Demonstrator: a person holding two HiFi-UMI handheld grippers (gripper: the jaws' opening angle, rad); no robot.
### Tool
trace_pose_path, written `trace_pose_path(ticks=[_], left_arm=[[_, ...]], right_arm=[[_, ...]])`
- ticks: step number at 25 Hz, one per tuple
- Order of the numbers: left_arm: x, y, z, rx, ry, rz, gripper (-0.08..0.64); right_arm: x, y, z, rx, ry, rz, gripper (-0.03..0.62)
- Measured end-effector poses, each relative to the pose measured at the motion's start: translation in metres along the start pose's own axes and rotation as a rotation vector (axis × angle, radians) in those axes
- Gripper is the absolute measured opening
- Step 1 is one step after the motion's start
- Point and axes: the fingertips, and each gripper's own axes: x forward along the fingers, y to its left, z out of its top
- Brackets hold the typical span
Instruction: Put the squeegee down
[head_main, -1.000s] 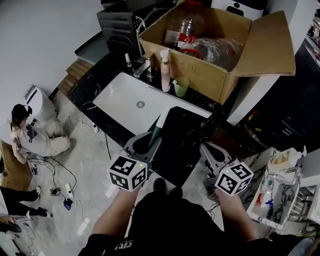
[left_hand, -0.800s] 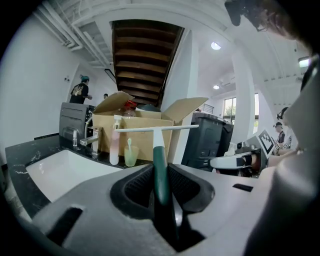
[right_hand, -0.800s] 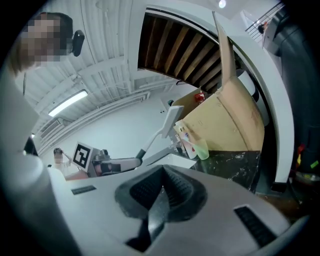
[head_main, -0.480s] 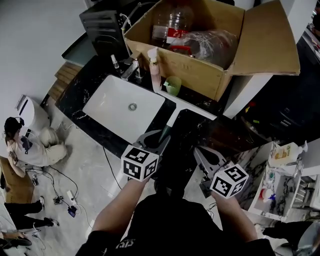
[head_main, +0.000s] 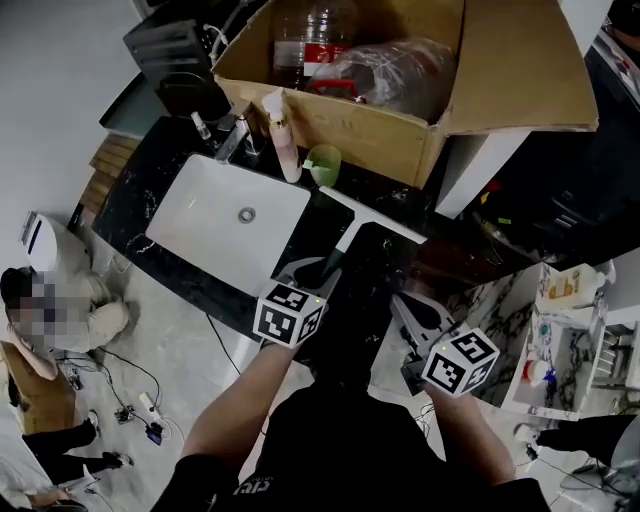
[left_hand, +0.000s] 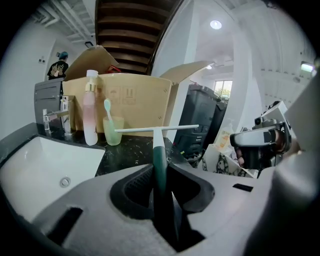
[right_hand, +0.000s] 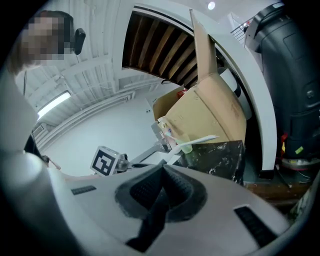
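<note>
The squeegee has a dark green handle (head_main: 331, 264) and a long white blade (head_main: 372, 215). My left gripper (head_main: 322, 270) is shut on the handle, with the blade pointing away from me over the black countertop (head_main: 372, 262), right of the white sink (head_main: 200, 215). In the left gripper view the handle (left_hand: 159, 159) is pinched between the jaws and the blade (left_hand: 156, 129) lies crosswise beyond them. I cannot tell whether the blade touches the counter. My right gripper (head_main: 408, 308) hangs at the counter's near right edge, its jaws (right_hand: 163, 169) shut on nothing.
A pink bottle (head_main: 283, 135) and a green cup with a toothbrush (head_main: 323, 165) stand behind the sink beside the tap (head_main: 232, 140). A big open cardboard box (head_main: 380, 140) fills the back of the counter. A person sits on the floor at left (head_main: 60, 300). A cluttered shelf (head_main: 560, 340) is at right.
My left gripper has sunk and tipped forward with the squeegee, so the blade now stretches over the counter. The right gripper has dropped slightly.
</note>
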Motion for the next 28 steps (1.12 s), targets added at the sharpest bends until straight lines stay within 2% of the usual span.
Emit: trace_pose_path(ticks=[7, 17, 28], left_arm=[[0.029, -0.002, -0.011, 0.075, 0.084, -0.036, 0.103], [0.056, -0.004, -0.017, 0.16, 0.154, -0.064, 0.103], [0.074, 0.013, -0.021, 0.239, 0.213, -0.05, 0.103]], right_arm=[[-0.008, -0.015, -0.01, 0.034, 0.006, -0.044, 0.006], [-0.023, -0.032, -0.021, 0.065, 0.005, -0.091, 0.006], [-0.044, -0.046, -0.025, 0.09, -0.009, -0.148, 0.006]])
